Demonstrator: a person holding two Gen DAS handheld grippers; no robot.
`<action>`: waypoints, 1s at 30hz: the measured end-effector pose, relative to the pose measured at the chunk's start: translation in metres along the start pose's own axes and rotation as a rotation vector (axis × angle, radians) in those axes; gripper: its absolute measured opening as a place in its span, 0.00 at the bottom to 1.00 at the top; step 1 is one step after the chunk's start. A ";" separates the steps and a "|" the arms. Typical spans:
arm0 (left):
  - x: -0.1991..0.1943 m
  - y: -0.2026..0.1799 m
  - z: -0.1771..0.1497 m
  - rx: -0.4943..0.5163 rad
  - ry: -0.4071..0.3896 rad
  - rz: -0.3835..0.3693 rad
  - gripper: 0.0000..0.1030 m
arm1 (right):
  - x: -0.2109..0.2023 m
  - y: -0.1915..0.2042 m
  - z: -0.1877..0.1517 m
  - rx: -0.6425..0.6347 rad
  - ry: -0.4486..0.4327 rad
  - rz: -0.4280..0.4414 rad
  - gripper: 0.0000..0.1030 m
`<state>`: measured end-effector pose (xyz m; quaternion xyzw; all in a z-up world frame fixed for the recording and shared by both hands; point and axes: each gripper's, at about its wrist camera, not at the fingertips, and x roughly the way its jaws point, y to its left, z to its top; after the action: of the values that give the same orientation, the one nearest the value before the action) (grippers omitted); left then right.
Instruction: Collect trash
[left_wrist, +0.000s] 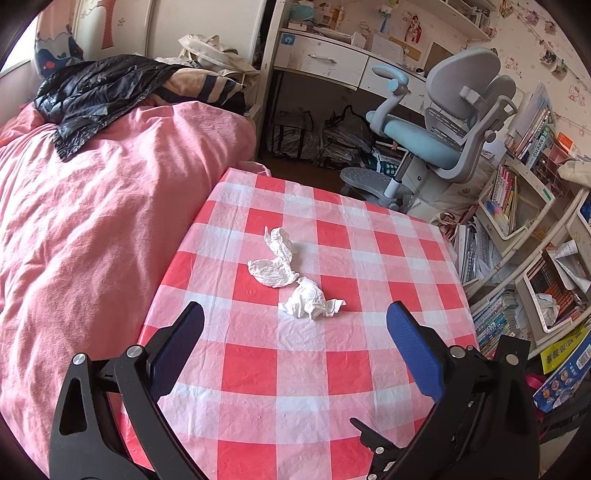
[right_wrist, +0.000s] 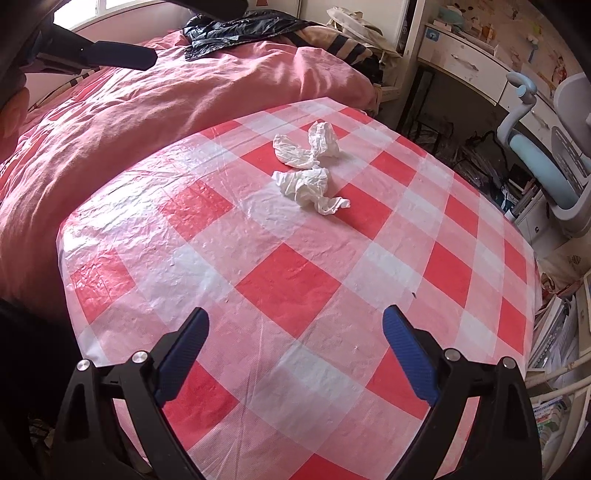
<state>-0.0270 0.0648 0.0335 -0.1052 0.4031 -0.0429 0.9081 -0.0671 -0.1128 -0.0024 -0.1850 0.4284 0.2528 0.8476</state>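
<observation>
With both jaws spread and empty, the left gripper (left_wrist: 295, 317) should drop squarely over the near crumpled tissue (left_wrist: 310, 301) on the counter (left_wrist: 280, 376), pinching its bulk.

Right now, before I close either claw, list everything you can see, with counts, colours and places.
Tissue wads: two, white, crumpled, touching at mid-table; the near one sits ahead of the left claw, the far one behind it.
Tablecloth: one, red and white check, covering the table.
Blanket: one, pink, on the bed left of the table.
Jacket: one, black, shiny, on the far end of the bed.
Chair: one, grey with blue seat, beyond the table by the desk.
Desk: one, white, against the far wall.
Bookshelves: white, crowded with books, right of the table.
Left claw: open, blue pads, above the table.
Right claw: open, blue pads, farther from the wads.
</observation>
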 end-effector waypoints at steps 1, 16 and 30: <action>0.000 0.001 0.000 -0.001 0.001 0.001 0.93 | 0.000 0.001 0.001 -0.002 -0.001 0.000 0.88; 0.005 0.001 -0.001 -0.001 0.019 0.010 0.93 | -0.002 0.001 0.003 -0.005 -0.014 -0.004 0.89; 0.006 0.003 0.000 -0.004 0.023 0.014 0.93 | -0.004 0.001 0.003 -0.005 -0.028 -0.006 0.89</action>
<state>-0.0237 0.0667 0.0285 -0.1040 0.4143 -0.0368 0.9034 -0.0681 -0.1120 0.0028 -0.1848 0.4152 0.2537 0.8539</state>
